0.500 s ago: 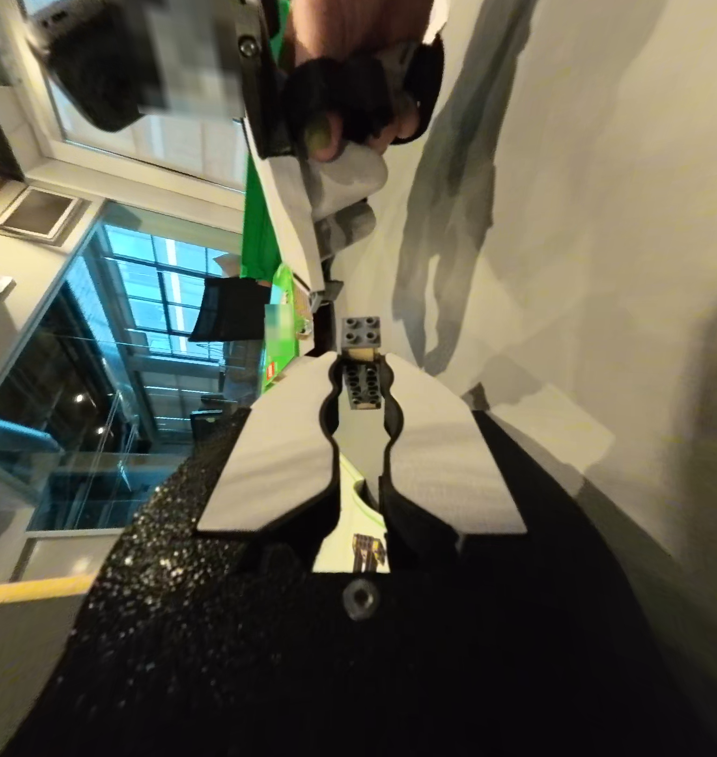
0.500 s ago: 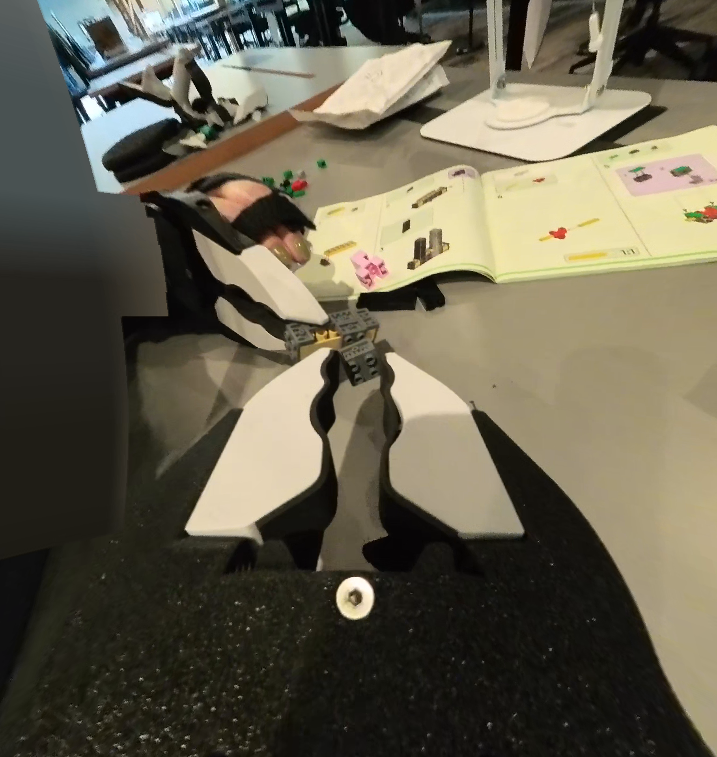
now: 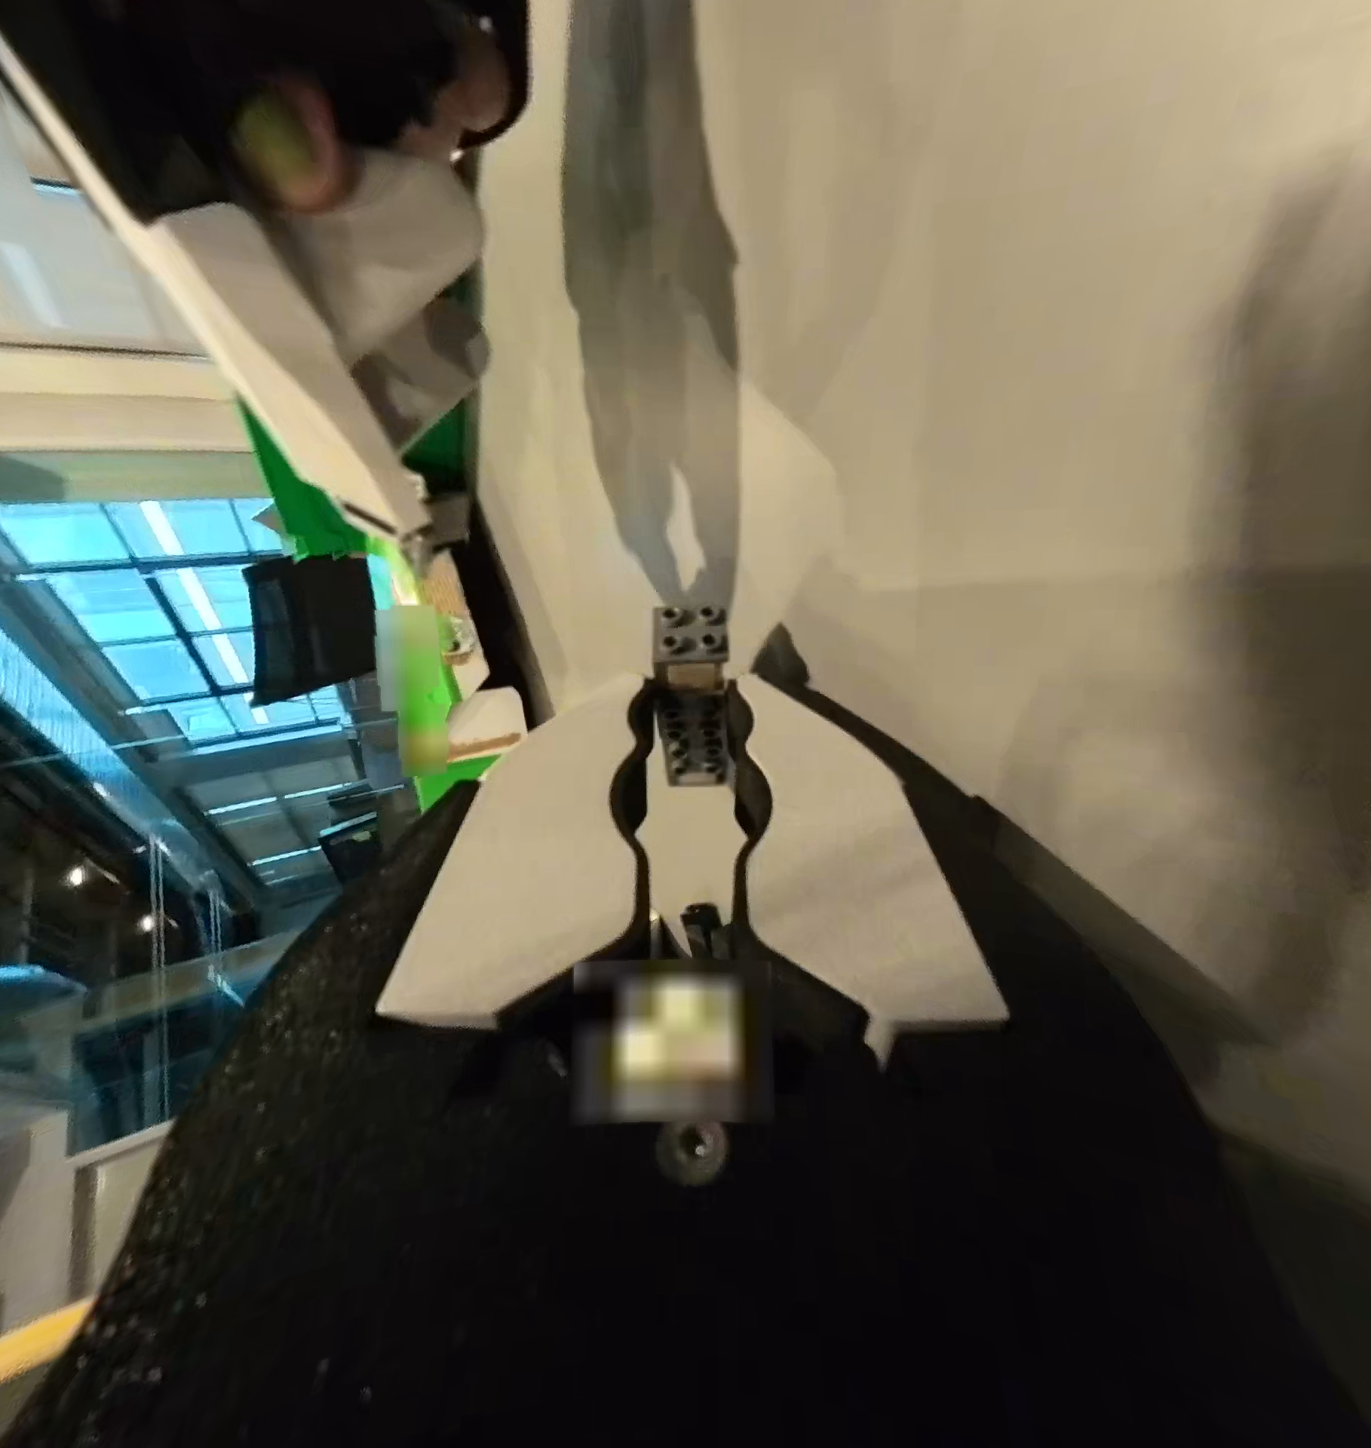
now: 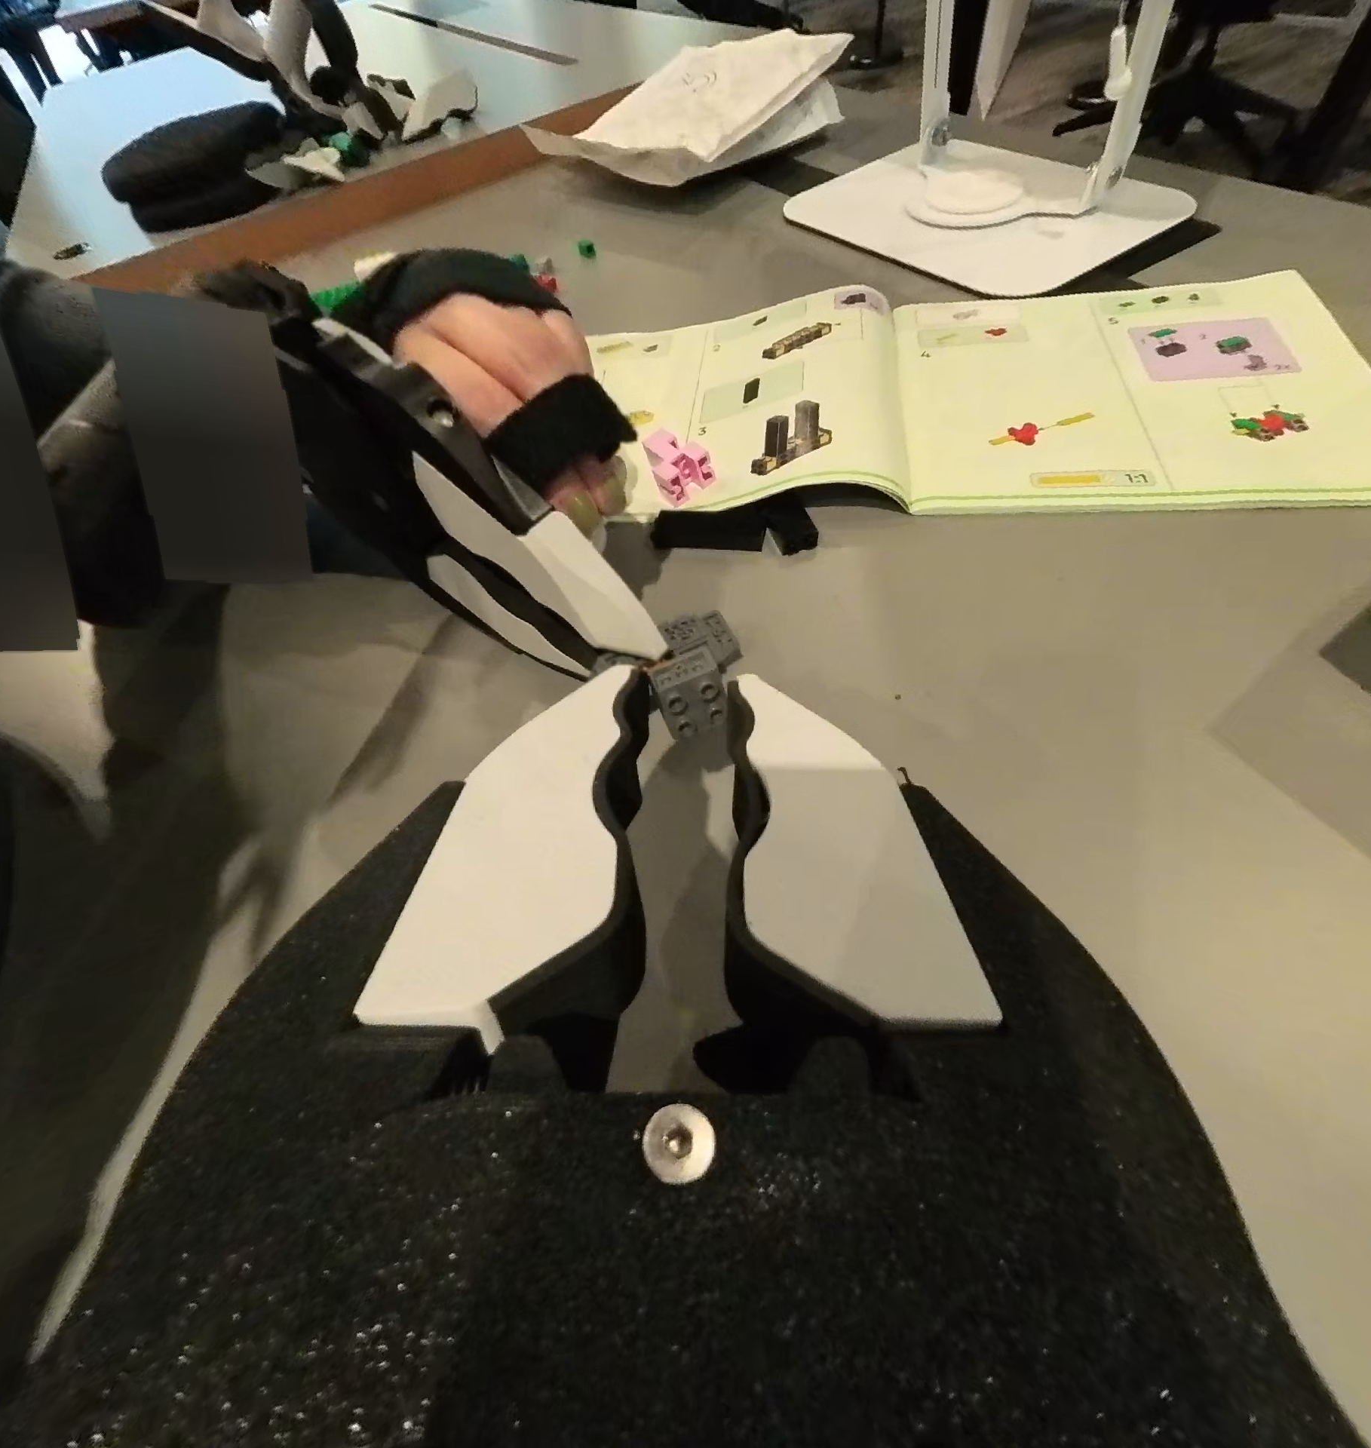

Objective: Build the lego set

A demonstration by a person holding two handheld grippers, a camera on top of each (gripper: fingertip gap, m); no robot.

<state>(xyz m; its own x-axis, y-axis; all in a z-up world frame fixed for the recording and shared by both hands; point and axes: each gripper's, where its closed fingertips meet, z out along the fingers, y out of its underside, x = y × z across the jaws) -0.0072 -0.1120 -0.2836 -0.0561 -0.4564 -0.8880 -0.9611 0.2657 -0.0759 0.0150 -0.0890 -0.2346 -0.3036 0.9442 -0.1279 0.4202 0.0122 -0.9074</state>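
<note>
In the left wrist view my left gripper (image 3: pixel 690 683) is shut on a small assembly (image 3: pixel 692 642): grey bricks with a tan piece between them. It is held above the grey table (image 4: pixel 1058 744). In the right wrist view my right gripper (image 4: pixel 690 691) is shut on a grey 2x2 brick (image 4: pixel 692 705). The left gripper (image 4: pixel 639 650) reaches in from the left, and its assembly (image 4: pixel 702 633) lies right behind that brick. I cannot tell if they touch. In the left wrist view the right gripper (image 3: pixel 428 533) shows at the upper left, apart from the assembly.
An open instruction booklet (image 4: pixel 980 392) lies behind, with a pink piece (image 4: pixel 678 466) and black bricks (image 4: pixel 729 533) at its near edge. A white stand base (image 4: pixel 980 204), a crumpled paper bag (image 4: pixel 698 102) and loose green and red bricks (image 4: pixel 584 251) sit farther back. My hands' fingertips stand some 6 centimeters from each other.
The left gripper has tilted steeper in the right wrist view. In the left wrist view the right gripper has drawn away to the left of the assembly. Both stay shut.
</note>
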